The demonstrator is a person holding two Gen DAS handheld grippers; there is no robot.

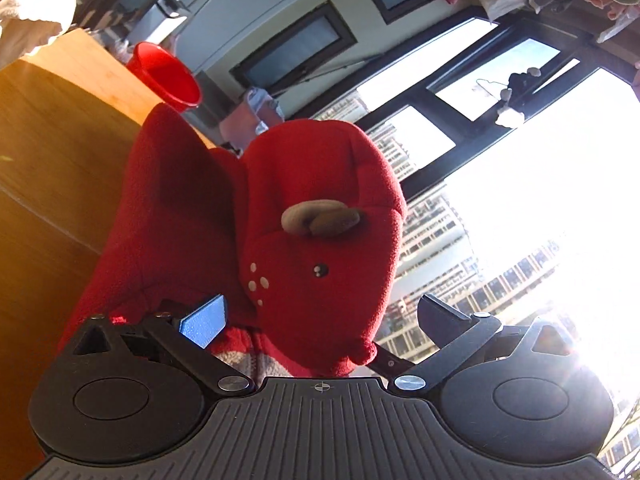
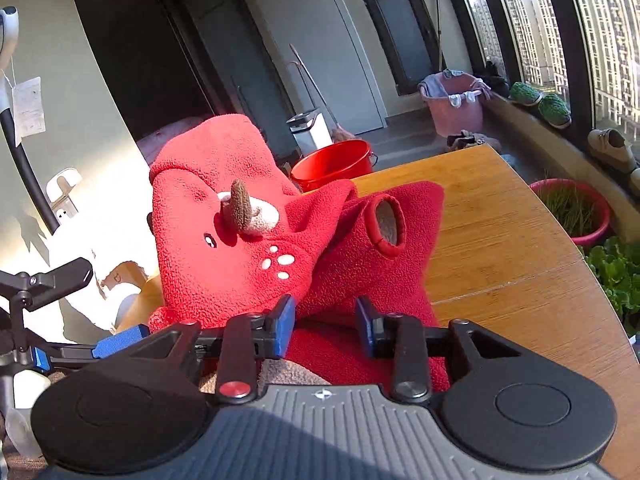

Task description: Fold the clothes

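Note:
A red fleece hooded garment [image 2: 224, 248] with a brown horn, an eye and white spots lies bunched on the wooden table [image 2: 500, 248]. Its hood stands raised and a cuffed sleeve opening [image 2: 386, 224] faces up. My right gripper [image 2: 325, 326] is open just over the near edge of the cloth, with red fleece in the gap and the pads apart from it. In the left wrist view the hood [image 1: 304, 240] hangs between the wide-spread fingers of my left gripper [image 1: 320, 320], which is open. That gripper's blue pad [image 2: 120, 338] shows at the left of the right wrist view.
A red bucket [image 2: 332, 160] stands beyond the table's far edge. A pink laundry basket [image 2: 456, 108], a white bin [image 2: 310, 128], shoes on the sill [image 2: 612, 148] and a pink plant pot [image 2: 572, 208] line the window side. Bare tabletop [image 1: 48, 160] lies beside the garment.

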